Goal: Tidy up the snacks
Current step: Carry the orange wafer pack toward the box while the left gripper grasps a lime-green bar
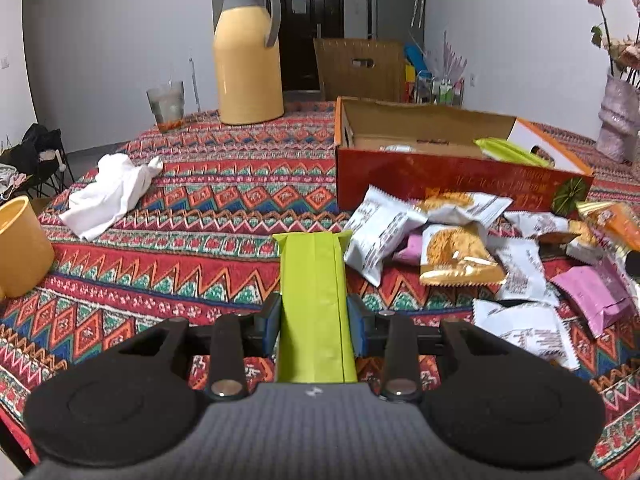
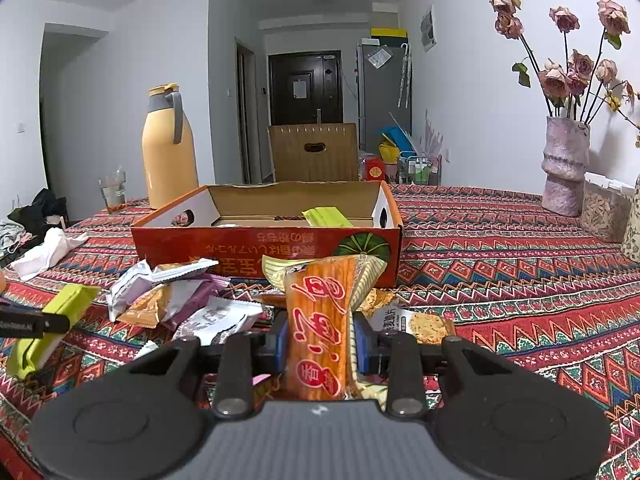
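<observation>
My left gripper (image 1: 314,320) is shut on a long lime-green snack pack (image 1: 312,280), held just above the patterned tablecloth; the same green snack pack (image 2: 52,320) and a black finger show at the left of the right wrist view. My right gripper (image 2: 318,340) is shut on an orange snack pack with red lettering (image 2: 320,320). A pile of loose snack packs (image 1: 480,252) in white, purple and gold lies in front of the open orange cardboard box (image 1: 440,176). Inside the box (image 2: 264,240) rests another green pack (image 2: 326,218).
A yellow thermos jug (image 1: 248,60) and a glass (image 1: 166,104) stand at the table's far left. A white cloth (image 1: 112,192) lies left of the box. A yellow cup (image 1: 20,244) is at the left edge. A vase of dried roses (image 2: 564,168) stands at the right.
</observation>
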`<state>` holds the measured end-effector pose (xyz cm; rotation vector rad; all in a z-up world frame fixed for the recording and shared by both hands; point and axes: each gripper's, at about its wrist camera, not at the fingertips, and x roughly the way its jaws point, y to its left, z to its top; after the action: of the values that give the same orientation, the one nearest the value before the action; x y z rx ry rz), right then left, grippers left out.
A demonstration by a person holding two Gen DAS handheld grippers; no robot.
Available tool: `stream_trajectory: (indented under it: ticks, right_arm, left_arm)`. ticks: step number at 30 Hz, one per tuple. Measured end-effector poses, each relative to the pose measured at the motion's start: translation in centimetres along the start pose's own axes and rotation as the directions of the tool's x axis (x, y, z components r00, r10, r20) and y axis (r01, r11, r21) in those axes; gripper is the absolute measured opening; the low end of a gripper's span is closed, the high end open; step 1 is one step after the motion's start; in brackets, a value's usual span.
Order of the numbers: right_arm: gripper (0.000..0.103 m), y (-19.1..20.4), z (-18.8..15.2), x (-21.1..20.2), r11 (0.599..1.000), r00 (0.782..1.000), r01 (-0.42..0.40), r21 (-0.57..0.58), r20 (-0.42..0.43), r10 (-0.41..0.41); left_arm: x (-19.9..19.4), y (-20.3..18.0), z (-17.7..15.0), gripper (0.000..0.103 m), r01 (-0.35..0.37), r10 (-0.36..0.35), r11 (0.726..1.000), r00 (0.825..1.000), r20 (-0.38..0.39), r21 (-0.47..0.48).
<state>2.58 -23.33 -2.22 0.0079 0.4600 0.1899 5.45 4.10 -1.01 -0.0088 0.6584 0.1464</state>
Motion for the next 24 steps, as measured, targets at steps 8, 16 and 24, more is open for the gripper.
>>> stream_trajectory:
  ticks: [8,16,24]
  right_arm:
    - [0.031,0.3,0.9,-0.2,1.0,1.0,-0.002,-0.004,0.024,0.002]
    - [0.031,0.2,3.2,0.9,1.0,0.997,-0.004,0.008,0.076,0.003]
    - [0.031,0.3,6.6,3.4,1.0,0.993,-0.008,0.007,0.121,0.007]
  left_arm:
    - [-1.7,-1.1,2.9,0.035,0.035,-0.036,0.999,0.996,0.085,0.007]
    - [-2.1,-3.2,6.7,0.035,0.074,-0.075,0.997,0.984,0.164,0.011]
    - [-0.6,-5.1,10.7,0.035,0.098,-0.098,0.995,0.976,0.197,0.007]
